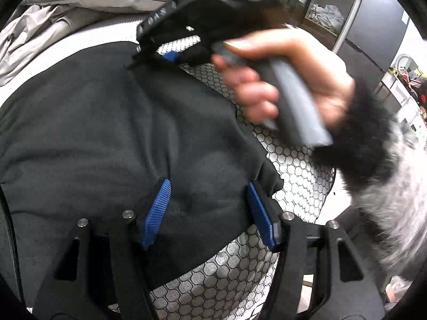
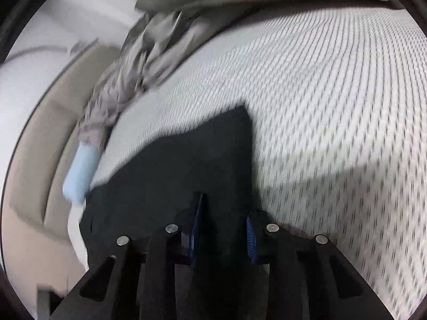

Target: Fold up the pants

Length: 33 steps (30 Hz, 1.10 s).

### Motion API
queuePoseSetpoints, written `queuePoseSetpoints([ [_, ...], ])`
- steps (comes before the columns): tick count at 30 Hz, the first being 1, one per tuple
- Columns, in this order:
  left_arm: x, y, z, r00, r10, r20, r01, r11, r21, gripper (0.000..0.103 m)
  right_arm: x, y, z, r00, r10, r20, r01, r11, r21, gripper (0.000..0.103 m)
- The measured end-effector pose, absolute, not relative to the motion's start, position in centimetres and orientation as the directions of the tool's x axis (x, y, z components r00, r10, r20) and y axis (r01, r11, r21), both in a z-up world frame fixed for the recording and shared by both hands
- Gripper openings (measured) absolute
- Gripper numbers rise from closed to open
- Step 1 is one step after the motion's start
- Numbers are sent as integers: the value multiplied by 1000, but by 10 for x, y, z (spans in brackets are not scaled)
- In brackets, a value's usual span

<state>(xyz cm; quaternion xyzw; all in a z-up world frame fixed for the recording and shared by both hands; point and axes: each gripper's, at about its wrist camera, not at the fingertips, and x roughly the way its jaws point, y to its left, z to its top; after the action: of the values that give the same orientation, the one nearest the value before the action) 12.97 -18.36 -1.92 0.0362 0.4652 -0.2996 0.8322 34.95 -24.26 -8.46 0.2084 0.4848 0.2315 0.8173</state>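
Note:
Black pants (image 1: 93, 133) lie spread on a hexagon-patterned mattress (image 1: 293, 165). My left gripper (image 1: 208, 212) is open, its blue pads (image 1: 157, 210) wide apart with the pants' near edge lying flat between them, not pinched. At the far corner of the cloth is my right gripper (image 1: 152, 53), held by a hand (image 1: 280, 74) in a fuzzy sleeve (image 1: 373, 146). In the right wrist view the right gripper (image 2: 224, 230) has its jaws narrow, with a fold of the pants (image 2: 173, 165) filling the gap between the pads. That view is blurred.
A crumpled grey duvet (image 1: 53, 21) lies along the far side of the mattress (image 2: 333, 93), also seen as the duvet (image 2: 149, 61). A light blue item (image 2: 80, 170) sits at the mattress edge. Shelves (image 1: 325, 13) and a dark fridge (image 1: 379, 26) stand beyond.

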Motion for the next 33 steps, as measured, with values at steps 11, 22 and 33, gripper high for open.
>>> queuePoseSetpoints([
  [11, 131, -140, 5, 405, -532, -743, 526, 801, -286, 58, 387, -240, -72, 435, 563, -703, -105, 807, 581, 31],
  [22, 155, -20, 16, 569, -364, -737, 230, 931, -282, 61, 336, -231, -56, 477, 600, -642, -203, 786, 584, 25],
  [33, 139, -54, 22, 589, -352, -727, 353, 922, -161, 61, 240, -166, -9, 559, 433, -708, -426, 882, 203, 42],
])
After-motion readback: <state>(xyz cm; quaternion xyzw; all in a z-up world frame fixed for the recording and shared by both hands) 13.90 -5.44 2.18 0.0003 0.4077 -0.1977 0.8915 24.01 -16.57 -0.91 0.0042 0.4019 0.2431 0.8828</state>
